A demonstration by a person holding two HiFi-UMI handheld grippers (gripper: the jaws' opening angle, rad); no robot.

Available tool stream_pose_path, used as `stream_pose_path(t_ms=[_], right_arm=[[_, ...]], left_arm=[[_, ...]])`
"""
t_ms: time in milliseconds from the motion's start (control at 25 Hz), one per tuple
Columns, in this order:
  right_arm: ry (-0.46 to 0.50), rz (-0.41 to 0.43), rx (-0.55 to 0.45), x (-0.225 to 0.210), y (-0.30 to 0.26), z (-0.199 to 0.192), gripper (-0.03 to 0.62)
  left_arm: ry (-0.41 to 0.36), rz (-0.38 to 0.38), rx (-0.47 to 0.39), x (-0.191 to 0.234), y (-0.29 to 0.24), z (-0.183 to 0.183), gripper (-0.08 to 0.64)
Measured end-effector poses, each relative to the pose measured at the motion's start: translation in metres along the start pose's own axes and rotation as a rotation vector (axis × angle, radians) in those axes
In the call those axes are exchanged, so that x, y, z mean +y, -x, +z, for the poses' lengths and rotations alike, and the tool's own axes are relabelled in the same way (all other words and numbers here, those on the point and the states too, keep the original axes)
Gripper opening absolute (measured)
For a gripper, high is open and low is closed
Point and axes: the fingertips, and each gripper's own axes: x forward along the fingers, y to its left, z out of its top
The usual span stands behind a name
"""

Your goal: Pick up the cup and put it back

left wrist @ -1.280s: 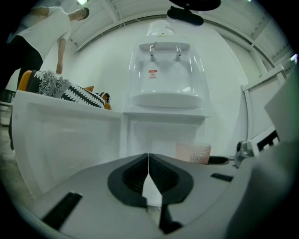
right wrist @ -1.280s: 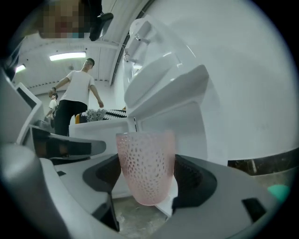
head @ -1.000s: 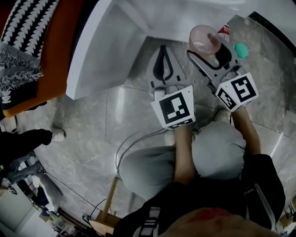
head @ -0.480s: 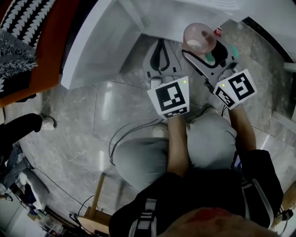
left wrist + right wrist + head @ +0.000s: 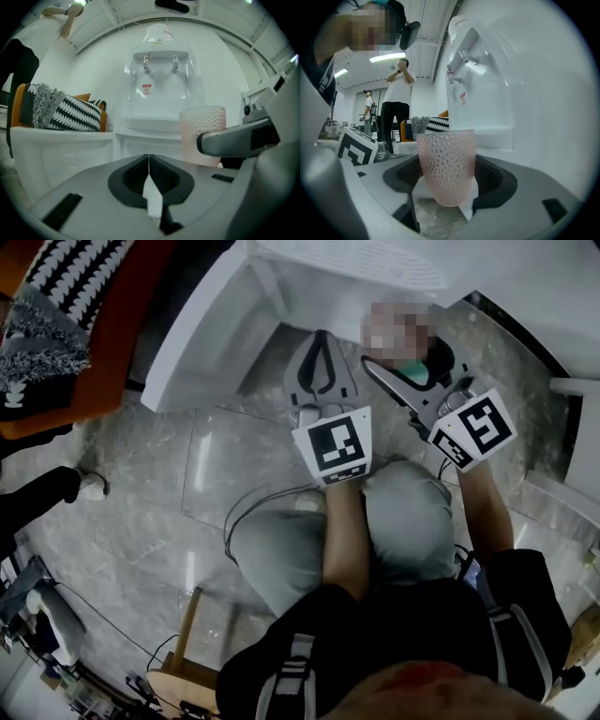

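- The right tongs (image 5: pixel 447 180) are spread wide and grip the pink dimpled cup (image 5: pixel 446 159) by its lower part; the cup stands upright between the two jaws, off the marble floor (image 5: pixel 234 474).
- The left tongs (image 5: pixel 149 164) are closed tip to tip and carry nothing. In the head view they lie just beside the right tongs, at the centre top of the frame.
- Likely risk: the cup narrows toward its bottom and the jaws hold it low, so a quick turn of the wrist could make it tip or slide down out of the grip.
- Second risk: the white water dispenser (image 5: pixel 159 89) is directly ahead. Its ledge and its taps (image 5: pixel 146 61) stick out, so the rim of the cup could knock on them if it goes forward.
- The left tongs are near enough to hit the cup if the two hands come together.
- Open room is the floor at the left of the head view, although a cable (image 5: pixel 246 521) lies there near the person's knees.
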Motion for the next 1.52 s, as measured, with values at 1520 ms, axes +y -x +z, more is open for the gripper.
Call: stream_pose_path(t_ms=[1520], right_arm=[[-0.049,-0.011,-0.160,0.079,0.154,0.635,0.359]], left_arm=[[-0.020,-0.094,-0.048,-0.036,0.177,0.653,0.014]])
